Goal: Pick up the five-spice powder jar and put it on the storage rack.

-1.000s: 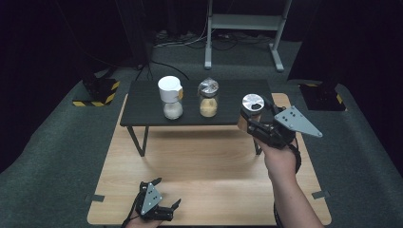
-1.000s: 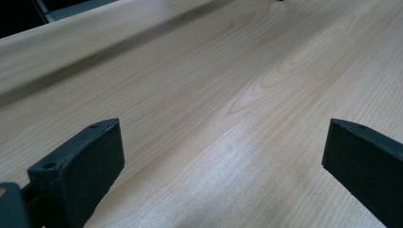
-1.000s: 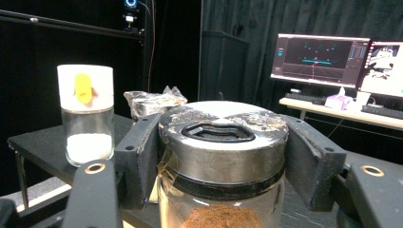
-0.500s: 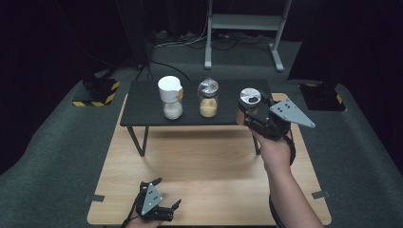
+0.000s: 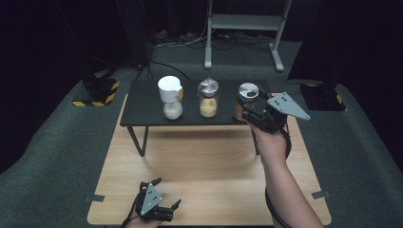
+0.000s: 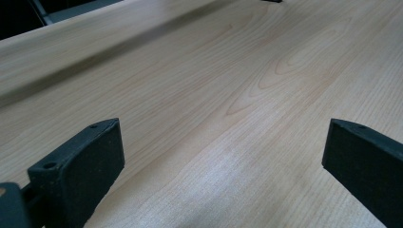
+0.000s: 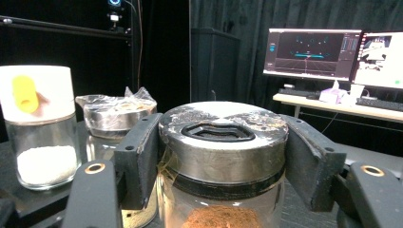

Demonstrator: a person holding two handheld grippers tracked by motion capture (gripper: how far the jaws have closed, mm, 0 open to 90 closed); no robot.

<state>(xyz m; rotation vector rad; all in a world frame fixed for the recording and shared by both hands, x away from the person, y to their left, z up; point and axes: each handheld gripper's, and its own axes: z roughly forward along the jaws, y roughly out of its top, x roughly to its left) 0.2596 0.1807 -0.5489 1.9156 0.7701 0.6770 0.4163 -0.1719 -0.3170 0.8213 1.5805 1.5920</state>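
Right gripper clamped on the rightmost spice jar

The right gripper has both black pads pressed against the steel lid of the glass jar of brown powder, at the right end of the low black shelf. Left of that jar along the shelf: a foil-topped glass jar of tan grains, then a white-capped glass jar of white powder. No readable label on any. The left gripper rests open near the front edge of the light wooden table, well apart from the shelf.

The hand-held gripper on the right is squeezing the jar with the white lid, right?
Not quite. The right hand-held gripper is squeezing the jar with the metal lid and brown powder. The white-lidded jar stands apart, as the right gripper view shows.
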